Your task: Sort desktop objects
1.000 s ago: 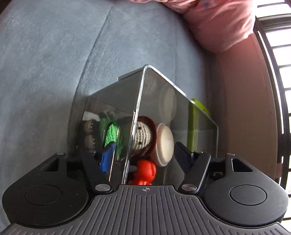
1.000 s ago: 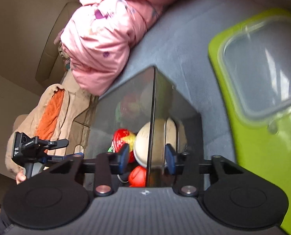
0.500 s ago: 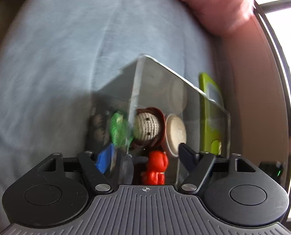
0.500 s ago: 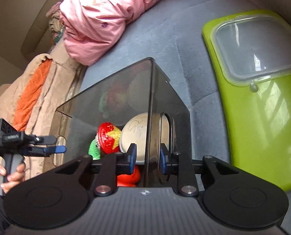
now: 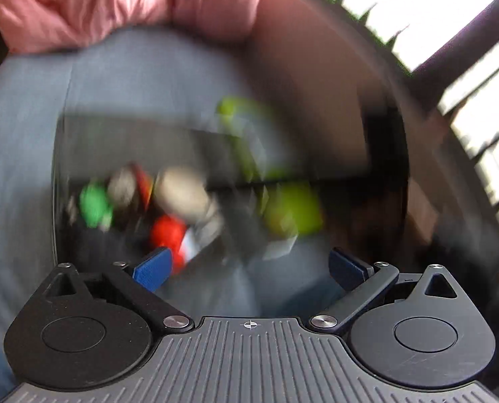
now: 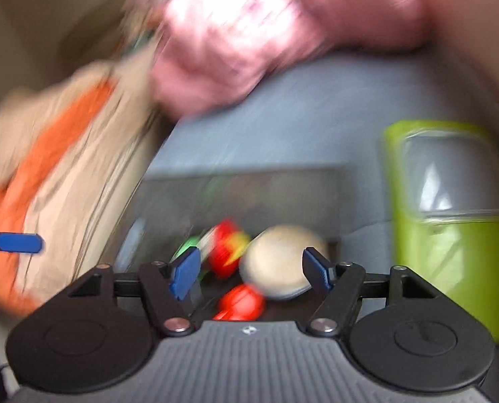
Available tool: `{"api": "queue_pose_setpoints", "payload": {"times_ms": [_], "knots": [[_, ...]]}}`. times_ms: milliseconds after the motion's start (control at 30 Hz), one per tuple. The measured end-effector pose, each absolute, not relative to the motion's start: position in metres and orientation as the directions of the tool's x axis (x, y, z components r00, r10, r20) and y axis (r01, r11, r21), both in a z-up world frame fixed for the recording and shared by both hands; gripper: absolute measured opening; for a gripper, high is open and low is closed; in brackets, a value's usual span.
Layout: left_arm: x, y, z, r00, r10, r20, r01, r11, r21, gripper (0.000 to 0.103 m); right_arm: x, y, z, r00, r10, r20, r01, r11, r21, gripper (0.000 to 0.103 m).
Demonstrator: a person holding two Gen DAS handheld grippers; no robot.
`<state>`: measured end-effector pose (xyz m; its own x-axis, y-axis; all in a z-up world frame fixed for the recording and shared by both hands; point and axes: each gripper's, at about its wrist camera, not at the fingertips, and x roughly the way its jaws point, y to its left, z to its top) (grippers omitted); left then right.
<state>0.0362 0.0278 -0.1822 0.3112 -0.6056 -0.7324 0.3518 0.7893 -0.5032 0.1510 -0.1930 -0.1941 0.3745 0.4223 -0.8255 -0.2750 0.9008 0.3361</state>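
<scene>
A smoky clear box (image 6: pixel 249 181) stands on the grey cushion, blurred in both views. It holds a beige disc (image 6: pixel 279 262), a red figure (image 6: pixel 241 302), a red and yellow toy (image 6: pixel 227 247) and a green toy (image 5: pixel 95 205). My right gripper (image 6: pixel 250 271) hovers above the box with its jaws opening, and its pads press on nothing. My left gripper (image 5: pixel 249 268) is wide apart and still opening, above the cushion beside the box (image 5: pixel 115 141), with nothing between its fingers. One left fingertip (image 6: pixel 17 243) shows at the left edge of the right wrist view.
A lime green lid with a clear window (image 6: pixel 450 218) lies on the cushion right of the box. Pink bedding (image 6: pixel 249 43) is heaped at the back. A beige and orange cloth (image 6: pixel 48 184) lies to the left. Window bars (image 5: pixel 467 100) stand at the right.
Both grippers have let go of the box walls, opened and lifted away from the box. The views swung and blurred with the motion.
</scene>
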Motion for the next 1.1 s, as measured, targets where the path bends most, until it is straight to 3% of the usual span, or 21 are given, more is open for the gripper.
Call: {"api": "queue_pose_setpoints", "payload": {"times_ms": [100, 200, 333, 500, 600, 733, 800, 933, 1000, 1033, 1100], "knots": [[0.013, 0.011, -0.22, 0.201, -0.595, -0.779, 0.366, 0.783, -0.503, 0.101, 0.182, -0.154, -0.218, 0.19, 0.362, -0.913, -0.277, 0.912, 0.304, 0.071], [0.014, 0.012, -0.249, 0.099, -0.637, -0.764, 0.345, 0.742, -0.574, 0.101, 0.204, -0.125, -0.261, 0.014, 0.231, -0.973, -0.248, 0.943, 0.22, 0.073], [0.018, 0.016, -0.263, 0.094, -0.642, -0.76, 0.369, 0.732, -0.573, 0.101, 0.209, -0.104, -0.317, -0.161, 0.103, -0.982, -0.223, 0.965, 0.138, 0.071], [0.021, 0.017, -0.278, 0.066, -0.637, -0.768, 0.393, 0.724, -0.566, 0.102, 0.197, -0.084, -0.332, -0.175, -0.007, -0.985, -0.368, 0.928, 0.058, 0.05], [0.019, 0.018, -0.285, 0.091, -0.625, -0.775, 0.415, 0.731, -0.541, 0.102, 0.177, -0.072, -0.317, -0.094, -0.13, -0.987, -0.542, 0.838, -0.058, 0.05], [0.019, 0.025, -0.277, 0.134, -0.666, -0.734, 0.423, 0.708, -0.566, 0.102, 0.161, -0.072, -0.304, -0.047, -0.213, -0.976, -0.619, 0.773, -0.138, 0.05], [0.019, 0.035, -0.269, 0.167, -0.697, -0.698, 0.421, 0.69, -0.588, 0.102, 0.159, -0.075, -0.301, -0.045, -0.215, -0.976, -0.616, 0.775, -0.142, 0.05], [0.024, 0.103, -0.235, 0.258, -0.843, -0.471, 0.366, 0.537, -0.76, 0.102, 0.161, -0.087, -0.287, -0.051, -0.181, -0.982, -0.546, 0.828, -0.124, 0.053], [0.027, 0.141, -0.217, 0.345, -0.847, -0.403, 0.317, 0.51, -0.8, 0.103, 0.164, -0.094, -0.263, -0.012, -0.065, -0.998, -0.467, 0.883, -0.052, 0.07], [0.028, 0.159, -0.208, 0.395, -0.836, -0.381, 0.291, 0.507, -0.812, 0.103, 0.165, -0.098, -0.25, 0.01, 0.014, -1.0, -0.426, 0.905, 0.008, 0.074], [0.031, 0.181, -0.191, 0.479, -0.769, -0.423, 0.217, 0.57, -0.792, 0.103, 0.17, -0.102, -0.235, -0.004, 0.206, -0.979, -0.341, 0.92, 0.195, 0.084]]}}
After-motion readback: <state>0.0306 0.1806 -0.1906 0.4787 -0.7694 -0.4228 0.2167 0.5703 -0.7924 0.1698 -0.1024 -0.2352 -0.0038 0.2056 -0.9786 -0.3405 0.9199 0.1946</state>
